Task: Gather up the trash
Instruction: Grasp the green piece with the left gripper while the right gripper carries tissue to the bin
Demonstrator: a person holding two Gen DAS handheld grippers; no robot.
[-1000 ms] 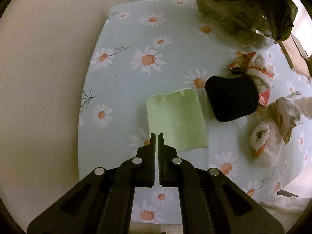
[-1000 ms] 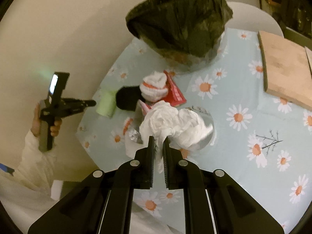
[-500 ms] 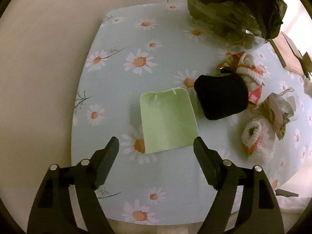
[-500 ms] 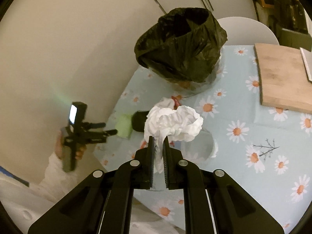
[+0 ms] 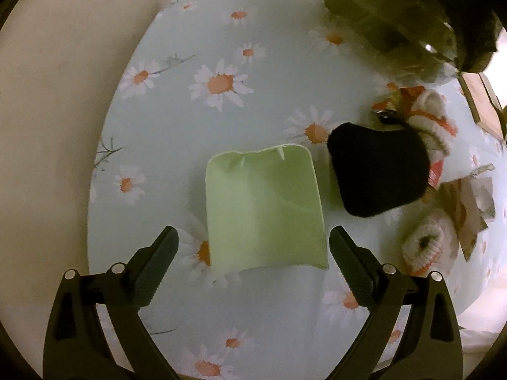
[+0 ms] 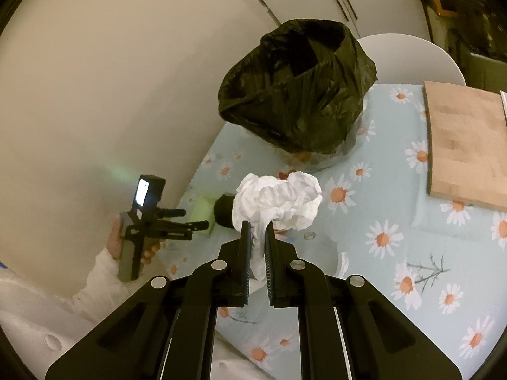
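My right gripper is shut on a crumpled white paper wad and holds it in the air above the table, short of the black trash bag. My left gripper is open wide and empty, its fingers on either side of the near edge of a flat light green piece that lies on the daisy tablecloth. A black rounded object lies just right of the green piece. The left gripper also shows in the right wrist view.
Rolled white and orange socks and torn wrappers lie at the right. The black trash bag stands at the far right. A wooden board lies right of the bag. A white chair back stands behind the table.
My left gripper opened wide and came lower over the green piece. My right gripper lifted the white paper wad off the table and toward the bag.
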